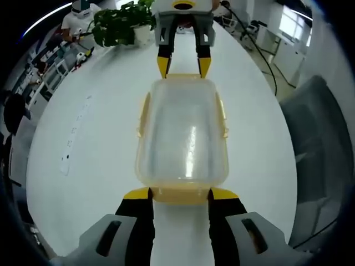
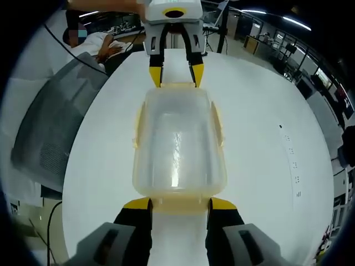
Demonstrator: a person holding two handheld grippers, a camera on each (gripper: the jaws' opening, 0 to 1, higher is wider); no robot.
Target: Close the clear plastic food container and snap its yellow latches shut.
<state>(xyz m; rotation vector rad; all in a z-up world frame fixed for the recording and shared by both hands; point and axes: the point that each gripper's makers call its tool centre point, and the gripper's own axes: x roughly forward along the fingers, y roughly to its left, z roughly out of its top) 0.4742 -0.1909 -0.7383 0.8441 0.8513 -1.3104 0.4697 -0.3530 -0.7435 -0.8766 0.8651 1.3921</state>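
Already the clear rectangular plastic food container (image 1: 183,138) with its lid on rests on the round white table (image 1: 94,166), each gripper facing one short end. The left gripper (image 1: 180,193) and right gripper (image 2: 180,203) stand spread about as wide as the yellow end latches (image 2: 177,204), tips touching or just beside them. The latching step looks in hand; next calls for pressing each flap flat.
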